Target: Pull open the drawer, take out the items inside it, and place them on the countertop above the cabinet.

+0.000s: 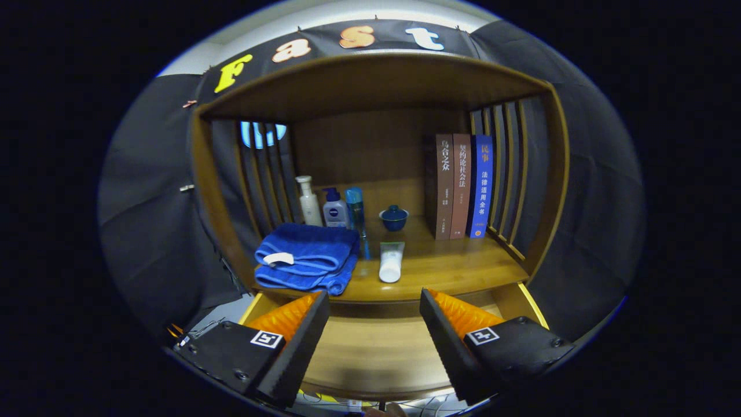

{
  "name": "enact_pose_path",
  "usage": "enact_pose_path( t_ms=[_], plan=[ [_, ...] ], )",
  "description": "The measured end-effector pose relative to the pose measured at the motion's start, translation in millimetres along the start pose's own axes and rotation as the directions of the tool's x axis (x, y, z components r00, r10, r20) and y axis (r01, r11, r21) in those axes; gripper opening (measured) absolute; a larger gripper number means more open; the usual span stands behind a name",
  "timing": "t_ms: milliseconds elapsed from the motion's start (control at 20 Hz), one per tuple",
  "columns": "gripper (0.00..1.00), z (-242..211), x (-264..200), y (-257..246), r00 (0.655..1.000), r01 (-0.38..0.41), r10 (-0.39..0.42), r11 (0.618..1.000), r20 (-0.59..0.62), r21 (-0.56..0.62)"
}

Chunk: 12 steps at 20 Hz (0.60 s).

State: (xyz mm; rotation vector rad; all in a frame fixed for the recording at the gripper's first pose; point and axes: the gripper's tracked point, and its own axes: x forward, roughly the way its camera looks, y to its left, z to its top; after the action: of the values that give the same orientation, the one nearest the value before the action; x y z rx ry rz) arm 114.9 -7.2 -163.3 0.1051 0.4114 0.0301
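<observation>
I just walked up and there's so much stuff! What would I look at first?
Probably the bright blue folded towel, lying on the countertop beyond the gripper, whose fingers are spread open with nothing between them. Right of the towel a white tube lies flat, and three books stand upright at the right side. Below the fingers is the pulled-open wooden drawer; the part of its floor you can see looks bare.

Gripper [375, 301]: one two-finger unit, level, facing forward. Fingers [301, 341] spread wide apart, tips angled slightly inward, nothing held between them. Each finger carries a ribbed inner pad and a square marker tag on its upper face.
</observation>
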Motion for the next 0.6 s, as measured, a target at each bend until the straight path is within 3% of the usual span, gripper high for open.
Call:
enact_pose_path(
  t_ms=[300,600],
  plan=[
    [0.99,-63.0,-60.0,0.4,0.996,0.013,-0.009,0.999,0.089,-0.039],
    [0.99,-143.6,-69.1,-10.5,0.999,0.037,-0.037,0.999,0.04,-0.001]
  ],
)
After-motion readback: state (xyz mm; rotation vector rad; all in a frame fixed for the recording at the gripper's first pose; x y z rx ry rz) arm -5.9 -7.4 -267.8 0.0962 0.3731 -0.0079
